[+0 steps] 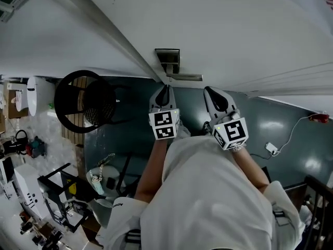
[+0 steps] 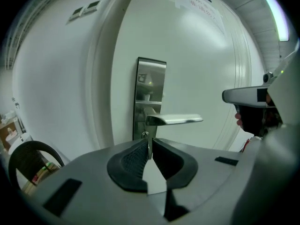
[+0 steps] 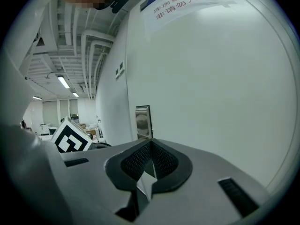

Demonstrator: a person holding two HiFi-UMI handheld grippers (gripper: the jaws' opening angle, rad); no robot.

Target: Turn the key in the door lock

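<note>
A steel lock plate (image 1: 167,61) with a lever handle (image 1: 184,77) sits on the white door (image 1: 234,30). My left gripper (image 1: 164,95) is shut and empty, pointing at the plate from just below the handle. In the left gripper view the plate (image 2: 150,93) and handle (image 2: 176,120) are straight ahead. A small round lock cylinder (image 2: 146,135) shows just over my left gripper's tips (image 2: 149,143); I cannot make out a key. My right gripper (image 1: 216,99) is shut and empty, to the right of the handle. Its own view shows the plate (image 3: 143,121) beyond my right gripper's tips (image 3: 150,144).
A black round-backed chair (image 1: 86,100) stands left of the door. Cluttered equipment (image 1: 36,191) fills the lower left floor. A white cable with a plug (image 1: 271,149) lies on the dark floor at right. A printed notice (image 3: 178,1) is stuck high on the door.
</note>
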